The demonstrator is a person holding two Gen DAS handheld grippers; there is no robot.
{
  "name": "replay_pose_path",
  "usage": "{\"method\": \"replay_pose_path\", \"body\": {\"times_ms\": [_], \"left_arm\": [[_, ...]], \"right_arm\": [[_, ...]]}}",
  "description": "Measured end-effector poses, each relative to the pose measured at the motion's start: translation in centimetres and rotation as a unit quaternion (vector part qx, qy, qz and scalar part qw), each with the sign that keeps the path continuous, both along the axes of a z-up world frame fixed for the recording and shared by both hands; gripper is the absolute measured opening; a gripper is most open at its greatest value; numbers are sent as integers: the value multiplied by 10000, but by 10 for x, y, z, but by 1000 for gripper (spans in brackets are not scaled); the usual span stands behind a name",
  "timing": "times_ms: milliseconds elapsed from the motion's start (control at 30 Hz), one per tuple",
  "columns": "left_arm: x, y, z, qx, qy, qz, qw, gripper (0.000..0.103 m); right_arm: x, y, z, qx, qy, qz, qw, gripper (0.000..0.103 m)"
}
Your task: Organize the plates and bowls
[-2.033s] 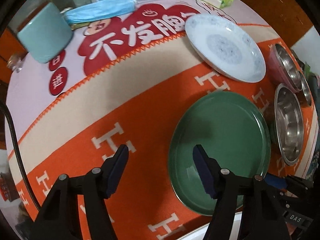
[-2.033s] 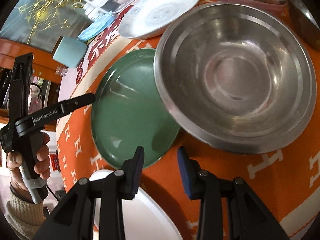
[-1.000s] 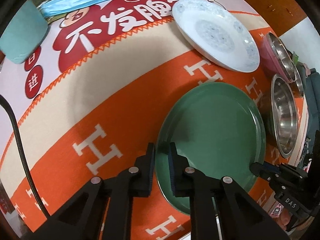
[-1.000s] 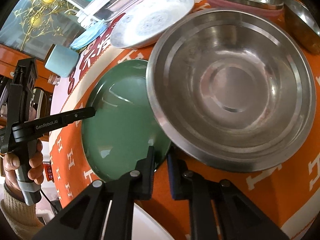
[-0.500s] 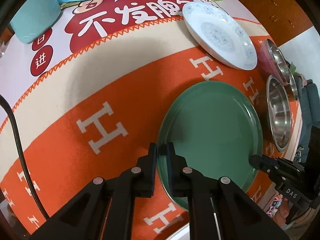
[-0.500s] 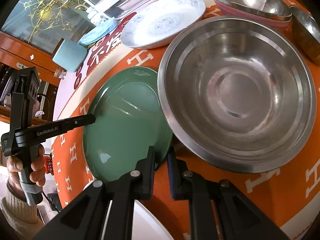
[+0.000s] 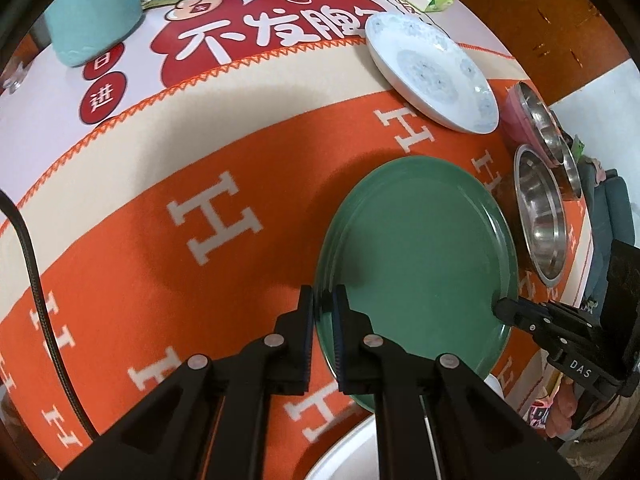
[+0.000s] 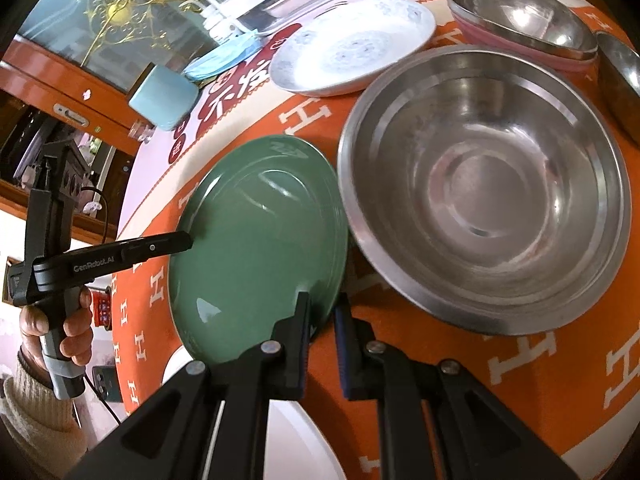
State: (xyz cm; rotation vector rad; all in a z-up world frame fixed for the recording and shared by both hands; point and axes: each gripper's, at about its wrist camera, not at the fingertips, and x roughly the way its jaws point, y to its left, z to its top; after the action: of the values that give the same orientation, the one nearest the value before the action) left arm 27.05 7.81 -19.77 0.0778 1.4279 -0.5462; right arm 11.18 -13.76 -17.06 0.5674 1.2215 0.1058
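Left wrist: both grippers' jaws pinch one green plate [image 7: 416, 248]; three steel bowls [image 7: 540, 216] beside it.

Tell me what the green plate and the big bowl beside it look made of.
Green plate: probably glazed ceramic; glossy, even colour with sharp window glints. Big bowl: looks like stainless steel; silvery brushed surface with mirror-like reflections and a thin rolled rim.

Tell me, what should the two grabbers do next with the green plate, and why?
Probably lift it together and carry it over the white plate nearby. The left gripper and right gripper each pinch an opposite rim of the green plate, so it is held and ready to stack.
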Motion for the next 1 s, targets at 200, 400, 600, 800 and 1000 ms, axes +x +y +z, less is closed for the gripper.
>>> {"method": "replay_pose_path", "body": {"times_ms": [200,400,600,800,1000], "left_arm": [[-19,12,19,-18,-150,230,9996,6],[-62,29,31,39,-240,573,9981,6],[-115,48,34,-65,-170,1065,9941,6],[-178,60,29,-78,9,1548,9879,6],[-228,68,28,-211,101,1952,9805,7]], "right_arm": [[-6,7,14,-24,-122,296,9995,11],[-19,11,23,48,-124,644,9978,11],[-38,20,28,50,-93,1123,9936,11],[-59,31,30,-33,-57,1647,9863,11],[-70,38,32,-64,-71,2061,9785,11]]}}
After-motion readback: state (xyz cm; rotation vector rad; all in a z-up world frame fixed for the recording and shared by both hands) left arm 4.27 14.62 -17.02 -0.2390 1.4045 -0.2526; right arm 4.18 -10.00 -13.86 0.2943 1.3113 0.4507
